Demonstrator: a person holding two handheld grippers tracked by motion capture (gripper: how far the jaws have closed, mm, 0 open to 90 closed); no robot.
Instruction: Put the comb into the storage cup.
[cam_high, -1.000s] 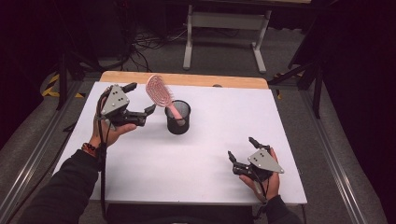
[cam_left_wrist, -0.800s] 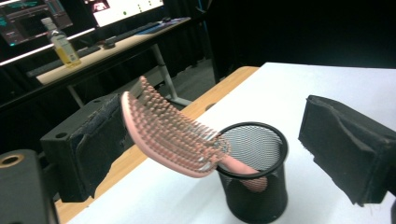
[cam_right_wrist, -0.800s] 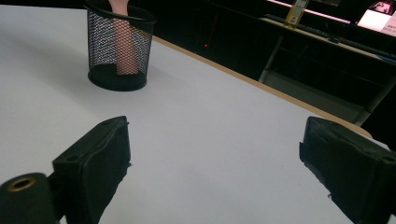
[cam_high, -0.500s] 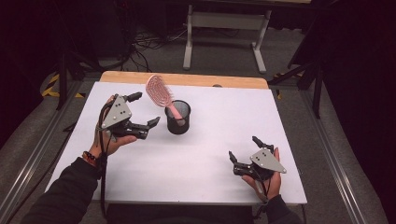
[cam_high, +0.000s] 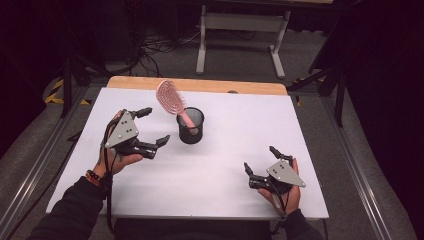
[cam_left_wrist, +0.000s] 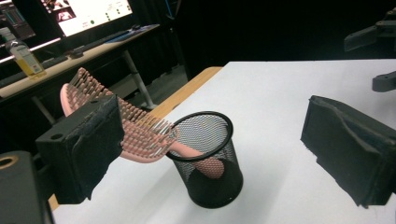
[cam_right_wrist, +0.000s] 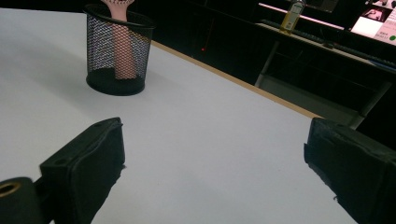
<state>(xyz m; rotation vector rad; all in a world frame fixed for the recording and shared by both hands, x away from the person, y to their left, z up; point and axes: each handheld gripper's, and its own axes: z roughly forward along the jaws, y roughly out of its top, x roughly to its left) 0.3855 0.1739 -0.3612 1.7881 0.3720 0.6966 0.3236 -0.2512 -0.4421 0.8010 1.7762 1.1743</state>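
Note:
A pink hairbrush (cam_high: 168, 96) stands handle-down in a black mesh cup (cam_high: 190, 127) on the white table (cam_high: 240, 125), its bristled head leaning out to the far left. My left gripper (cam_high: 156, 126) hangs open just left of the cup, touching nothing. In the left gripper view the brush (cam_left_wrist: 140, 135) and the cup (cam_left_wrist: 210, 163) sit between and beyond the wide jaws. My right gripper (cam_high: 259, 158) rests at the near right; its jaws have just been opening and hold nothing. The right gripper view has the cup (cam_right_wrist: 119, 56) far off at the upper left.
A wooden strip (cam_high: 200, 85) runs along the table's far edge. A grey metal stand (cam_high: 240, 30) and cables lie on the floor beyond. A desk with a monitor (cam_left_wrist: 88, 14) and a bottle (cam_left_wrist: 21, 53) stands off to the side.
My left gripper has drawn back from the cup toward the near side and sunk a little. The right gripper's jaws have spread slightly wider; that hand stays in place.

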